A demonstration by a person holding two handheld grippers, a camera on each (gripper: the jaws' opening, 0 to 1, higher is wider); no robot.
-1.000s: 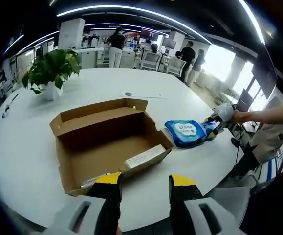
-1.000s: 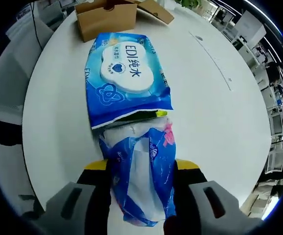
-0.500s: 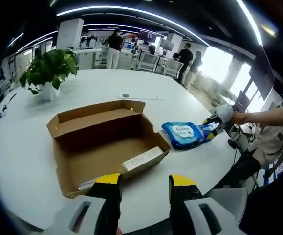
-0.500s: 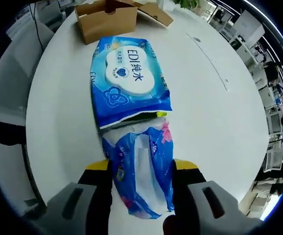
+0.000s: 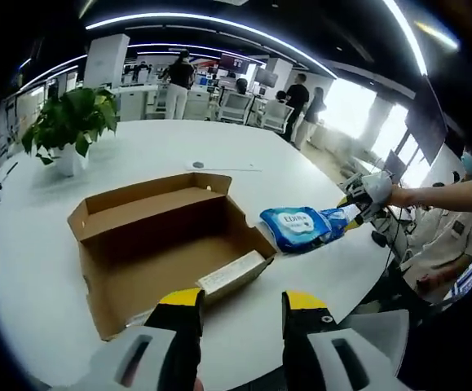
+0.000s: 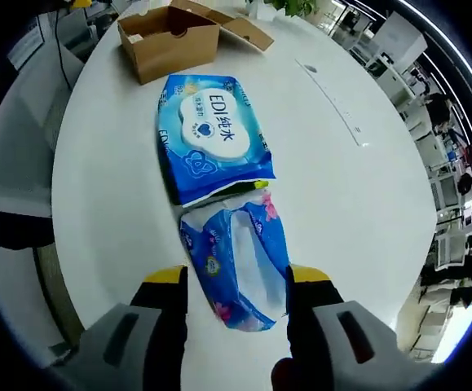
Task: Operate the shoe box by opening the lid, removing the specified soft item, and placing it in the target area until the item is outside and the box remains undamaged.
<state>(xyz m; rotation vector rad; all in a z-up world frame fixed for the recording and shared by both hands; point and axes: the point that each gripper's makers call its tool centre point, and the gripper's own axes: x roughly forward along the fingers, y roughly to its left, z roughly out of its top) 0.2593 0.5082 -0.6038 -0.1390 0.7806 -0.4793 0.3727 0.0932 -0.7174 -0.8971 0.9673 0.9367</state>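
The brown cardboard shoe box (image 5: 158,236) lies open on the white round table (image 5: 48,269), its lid (image 5: 150,195) folded back and a white card slip (image 5: 231,273) at its near wall. My left gripper (image 5: 242,314) hovers open at the box's near edge, nothing between its jaws. To the right of the box lies a blue wipes pack (image 5: 297,228), with my right gripper (image 5: 364,191) behind it. In the right gripper view, the wipes pack (image 6: 213,134) lies flat. A second soft blue pack (image 6: 236,261) rests behind it, its tail between the open right gripper (image 6: 237,285) jaws.
A potted plant (image 5: 68,122) stands at the table's far left. A thin white strip (image 6: 333,98) lies on the table beyond the packs. A seated person (image 5: 439,244) is at the right table edge. People and chairs stand in the background. The box (image 6: 170,37) sits past the packs.
My right gripper has drawn back from the soft pack, so less of the pack sits between its jaws. The left gripper view has shifted slightly; the box stays put.
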